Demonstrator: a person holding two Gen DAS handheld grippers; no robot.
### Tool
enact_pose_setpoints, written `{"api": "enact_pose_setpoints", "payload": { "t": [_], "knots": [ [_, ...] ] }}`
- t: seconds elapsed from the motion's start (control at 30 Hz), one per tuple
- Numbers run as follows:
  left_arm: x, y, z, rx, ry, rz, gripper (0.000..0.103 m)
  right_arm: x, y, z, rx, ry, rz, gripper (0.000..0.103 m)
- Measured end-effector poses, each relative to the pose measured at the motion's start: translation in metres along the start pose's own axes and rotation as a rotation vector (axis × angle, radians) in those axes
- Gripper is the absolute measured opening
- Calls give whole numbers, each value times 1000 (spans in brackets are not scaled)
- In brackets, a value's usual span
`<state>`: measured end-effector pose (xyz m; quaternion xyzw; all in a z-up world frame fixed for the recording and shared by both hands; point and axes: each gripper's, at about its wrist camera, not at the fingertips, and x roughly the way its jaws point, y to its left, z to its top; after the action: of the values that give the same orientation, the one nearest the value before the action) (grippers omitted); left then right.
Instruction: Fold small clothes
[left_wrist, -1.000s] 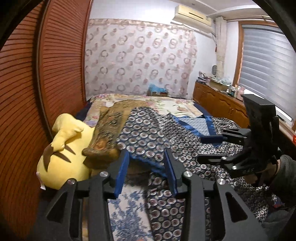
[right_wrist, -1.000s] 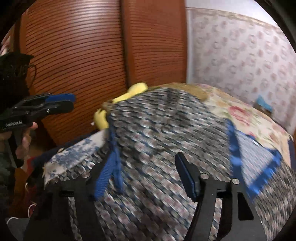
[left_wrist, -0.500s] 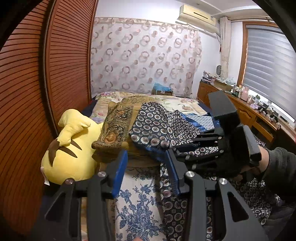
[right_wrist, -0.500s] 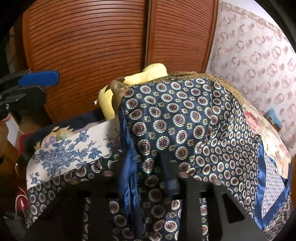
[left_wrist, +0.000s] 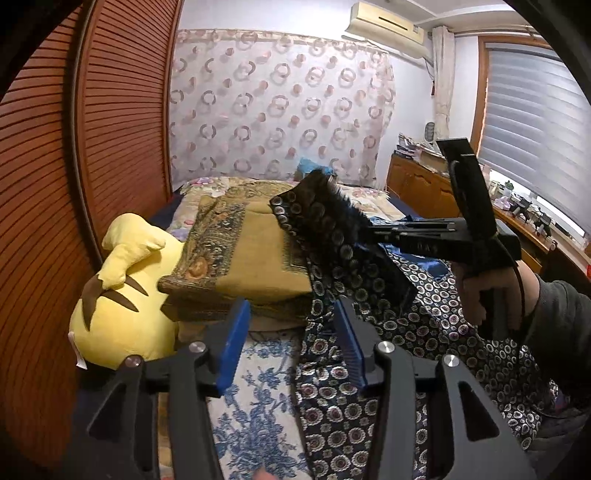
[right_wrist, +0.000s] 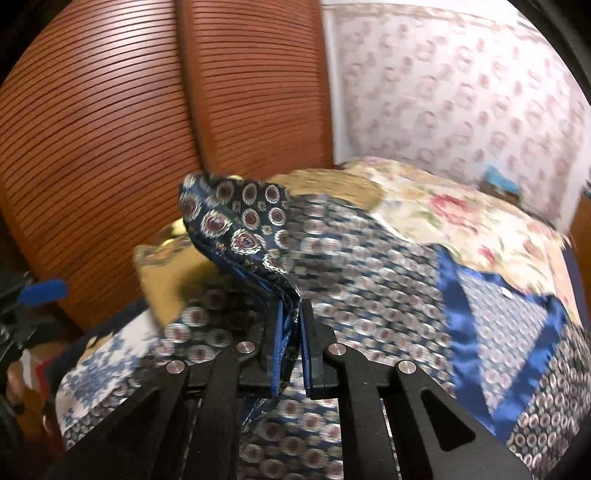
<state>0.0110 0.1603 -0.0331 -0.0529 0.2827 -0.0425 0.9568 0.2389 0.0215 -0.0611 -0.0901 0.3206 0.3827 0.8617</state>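
While right tongs (right_wrist: 291, 332) pinch patterned garment (right_wrist: 236, 221) over floral bed (right_wrist: 461, 214), left tongs (left_wrist: 291, 347) opening, empty.

text: none legible | labels: none | brands: none (air conditioner badge too small)

Plush toy (left_wrist: 122, 295) left of folded cloth (left_wrist: 255, 251)

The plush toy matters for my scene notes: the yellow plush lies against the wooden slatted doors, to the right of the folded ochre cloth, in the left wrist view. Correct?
Not quite. In the left wrist view the yellow plush toy lies to the left of the folded ochre cloth, not the right. It does lie against the wooden slatted doors.
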Motion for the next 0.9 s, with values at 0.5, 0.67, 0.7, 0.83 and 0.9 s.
{"api": "enact_pose_setpoints", "payload": {
  "t": [0.5, 0.67, 0.7, 0.83, 0.9],
  "knots": [
    [38, -33, 3, 34, 57, -43, 48, -45, -50, -23, 13, -6, -126, 46],
    [65, -57, 3, 59, 116, -77, 48, -76, -78, -49, 19, 16, -166, 46],
    [72, -63, 2, 68, 129, -80, 48, -83, -85, -55, 24, 22, -177, 46],
    [88, -83, 0, 89, 166, -102, 48, -109, -116, -82, 66, 39, -221, 46],
    [96, -91, 0, 96, 182, -116, 48, -122, -131, -93, 87, 45, -247, 47]
  ]
}}
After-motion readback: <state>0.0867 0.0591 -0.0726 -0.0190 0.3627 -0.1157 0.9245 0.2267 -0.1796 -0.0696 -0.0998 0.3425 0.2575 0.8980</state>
